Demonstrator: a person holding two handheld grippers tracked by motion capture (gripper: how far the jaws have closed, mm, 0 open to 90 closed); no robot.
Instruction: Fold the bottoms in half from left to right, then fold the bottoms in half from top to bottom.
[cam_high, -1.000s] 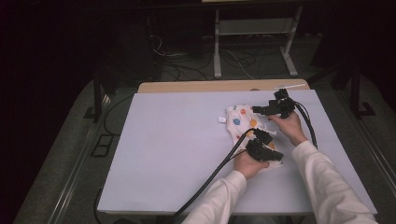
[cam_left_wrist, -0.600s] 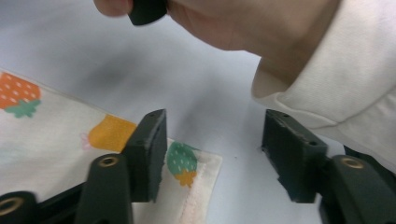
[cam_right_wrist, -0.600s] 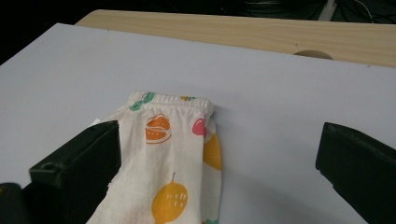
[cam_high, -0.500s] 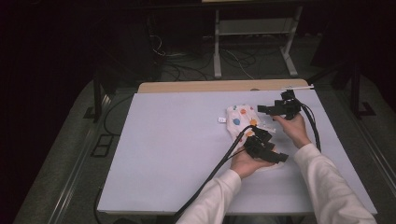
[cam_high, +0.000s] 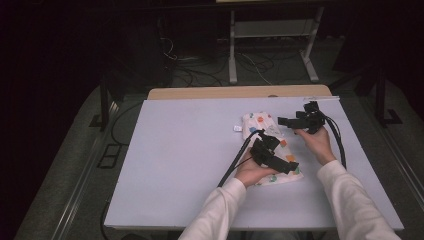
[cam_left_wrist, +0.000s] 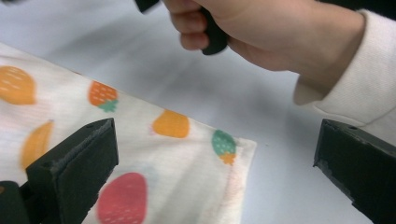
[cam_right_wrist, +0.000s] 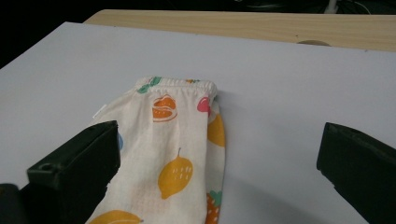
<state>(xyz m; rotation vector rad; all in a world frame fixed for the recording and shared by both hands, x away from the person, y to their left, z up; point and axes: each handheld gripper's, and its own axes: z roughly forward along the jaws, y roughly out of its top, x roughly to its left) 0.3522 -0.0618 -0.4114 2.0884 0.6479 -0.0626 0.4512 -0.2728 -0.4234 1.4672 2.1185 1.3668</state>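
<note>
A folded white cloth with a fruit print (cam_high: 260, 125) lies on the white table (cam_high: 180, 150), right of the middle. Its gathered elastic edge (cam_right_wrist: 180, 83) faces the table's far side. My left gripper (cam_high: 291, 167) hovers over the cloth's near end, open, with the cloth's corner (cam_left_wrist: 233, 149) low between its jaws. My right gripper (cam_high: 281, 121) is at the cloth's right edge, pointing left, open with nothing in it. In the right gripper view the cloth (cam_right_wrist: 177, 140) lies just ahead of the left jaw. The person's right hand (cam_left_wrist: 261, 28) appears beyond the corner in the left gripper view.
A bare wooden strip (cam_high: 240, 93) runs along the table's far edge. Black cables (cam_high: 235, 165) trail from both grippers toward the person. A white metal stand (cam_high: 270, 45) and floor cables are behind the table. Wide bare table lies to the left.
My right gripper has drawn back a little to the right, off the cloth. My left gripper has shifted slightly over the cloth's near end.
</note>
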